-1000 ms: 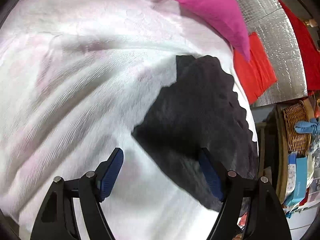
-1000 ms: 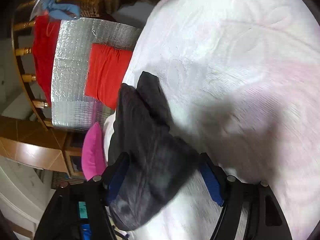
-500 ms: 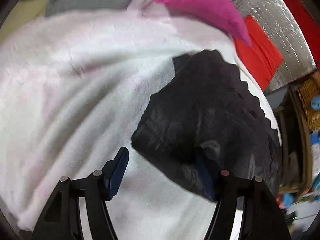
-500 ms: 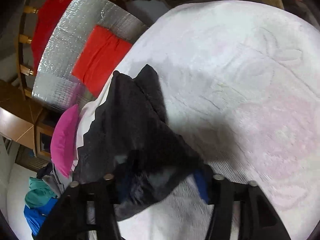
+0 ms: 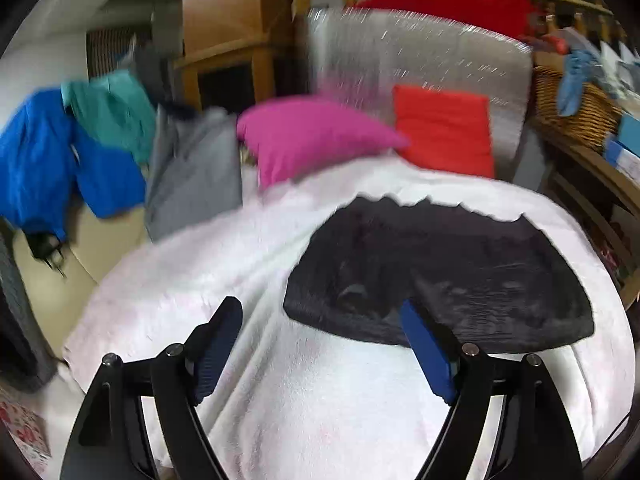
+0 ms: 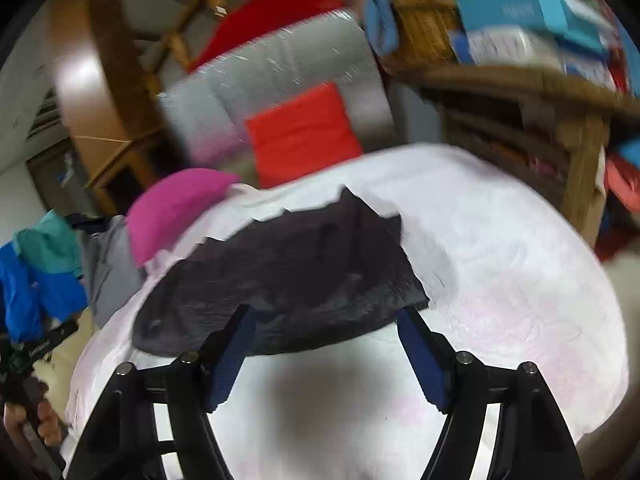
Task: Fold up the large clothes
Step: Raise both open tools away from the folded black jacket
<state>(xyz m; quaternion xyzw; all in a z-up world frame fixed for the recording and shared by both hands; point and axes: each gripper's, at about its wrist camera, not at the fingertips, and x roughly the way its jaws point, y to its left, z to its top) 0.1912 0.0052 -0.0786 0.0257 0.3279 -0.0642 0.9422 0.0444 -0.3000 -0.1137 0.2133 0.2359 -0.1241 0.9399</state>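
A folded black garment (image 5: 440,272) lies flat on the white blanket (image 5: 320,400) near its far edge. It also shows in the right wrist view (image 6: 288,280). My left gripper (image 5: 324,352) is open and empty, above the blanket just short of the garment's near left corner. My right gripper (image 6: 324,356) is open and empty, just short of the garment's near edge. Both views are blurred by motion.
A pink pillow (image 5: 312,136) and a red cushion (image 5: 444,128) lie beyond the blanket by a silver mat (image 5: 420,52). Grey, teal and blue clothes (image 5: 80,152) hang at the left. A wicker basket (image 5: 568,100) and boxes (image 6: 520,12) sit on a wooden shelf at the right.
Both grippers have tilted up and drawn back from the black garment. The right gripper, which was closed on its corner, has opened. The garment now lies flat.
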